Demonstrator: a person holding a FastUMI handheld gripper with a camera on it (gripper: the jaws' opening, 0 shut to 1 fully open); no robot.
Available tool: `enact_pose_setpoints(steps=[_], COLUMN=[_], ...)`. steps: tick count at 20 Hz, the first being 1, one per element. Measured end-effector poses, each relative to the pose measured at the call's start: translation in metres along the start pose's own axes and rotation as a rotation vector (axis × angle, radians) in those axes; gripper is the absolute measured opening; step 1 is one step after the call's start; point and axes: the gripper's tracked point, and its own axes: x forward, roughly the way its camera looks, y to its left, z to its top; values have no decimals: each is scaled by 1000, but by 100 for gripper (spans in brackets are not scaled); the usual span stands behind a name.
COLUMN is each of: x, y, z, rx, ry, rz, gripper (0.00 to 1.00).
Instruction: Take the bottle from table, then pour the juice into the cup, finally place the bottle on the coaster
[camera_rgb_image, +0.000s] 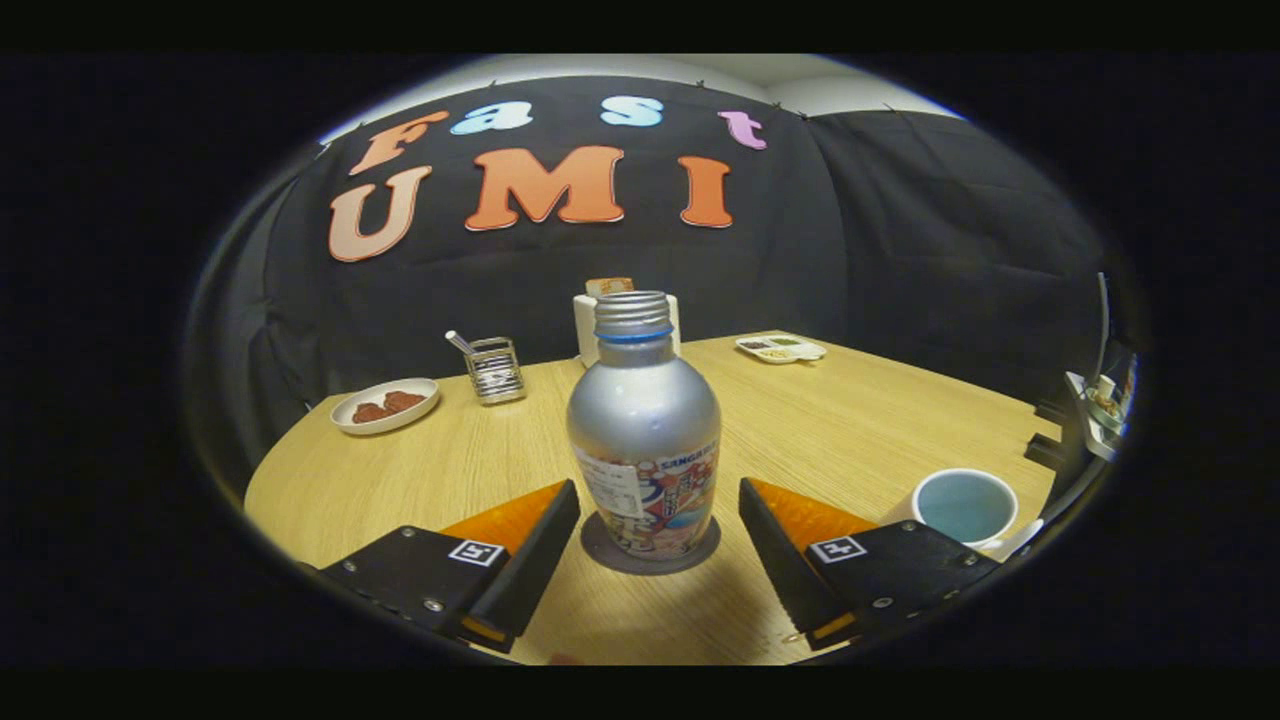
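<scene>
The table (820, 420) is pale wood grain, smooth and level, set against a booth wall of black cloth. On it, just ahead of the claw (660, 540) and centred between its fingers, stands the bottle (645, 440): upright, uncapped, silver metal with a printed label round its lower half, resting on a dark round coaster (612, 552). The claw is spread wide, a finger on either side of the bottle and touching neither.

I'd judge the bottle stiff but slick; the broad labelled belly looks the surest place to grip, and with the neck open it should stay upright. The cup (963, 505), white, sits just off the right finger. Well beyond the fingers lie a plate (385, 406) of brown food, a wire holder (494, 369), a white box (586, 330) and a small tray (781, 348).
</scene>
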Motion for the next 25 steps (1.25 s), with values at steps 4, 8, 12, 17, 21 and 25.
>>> enact_pose_setpoints(steps=[4, 8, 12, 17, 21, 25], x=[-32, -76, -122, -167, -188, -197], y=[8, 21, 45, 57, 62, 71], z=[12, 31, 45, 38, 31, 33], rx=[-12, -33, 6, -17, -45, -77], ry=[-52, -112, -189, -230, -248, -269], rz=[42, 106, 209, 298, 341, 366], gripper=[97, 97, 97, 97, 97, 97])
